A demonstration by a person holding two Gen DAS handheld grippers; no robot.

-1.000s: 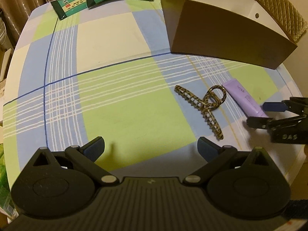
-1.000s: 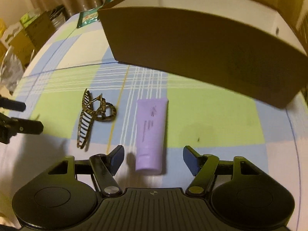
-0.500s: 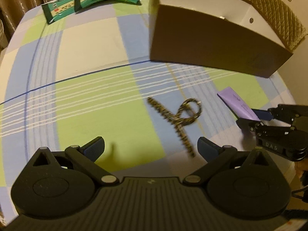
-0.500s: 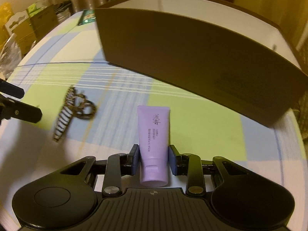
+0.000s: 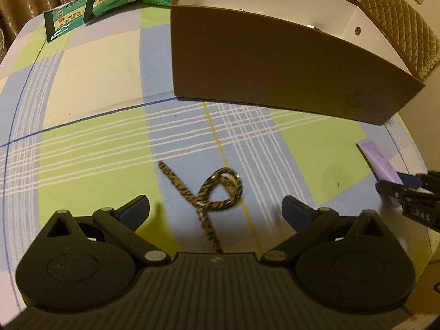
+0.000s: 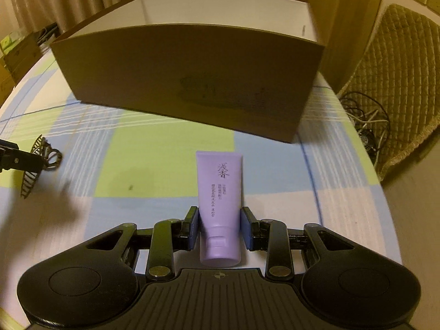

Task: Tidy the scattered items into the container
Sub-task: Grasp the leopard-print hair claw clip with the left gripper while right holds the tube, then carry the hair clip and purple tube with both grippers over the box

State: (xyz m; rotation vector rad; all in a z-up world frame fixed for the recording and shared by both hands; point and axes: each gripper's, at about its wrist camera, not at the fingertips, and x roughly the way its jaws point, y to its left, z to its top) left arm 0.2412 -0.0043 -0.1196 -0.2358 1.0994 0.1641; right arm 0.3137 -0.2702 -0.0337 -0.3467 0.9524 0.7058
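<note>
Purple tube (image 6: 220,206) is clamped in the right claw (image 6: 219,229); the left claw (image 5: 216,210) is spread wide over the hair clip (image 5: 209,195).

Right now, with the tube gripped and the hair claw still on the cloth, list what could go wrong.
1. The right gripper holds the purple tube near its cap, so the long free end may snag the box wall unless lifted well clear.
2. The hair claw lies askew between the open left gripper jaws; closing could catch only the loop and let it twist out.
</note>
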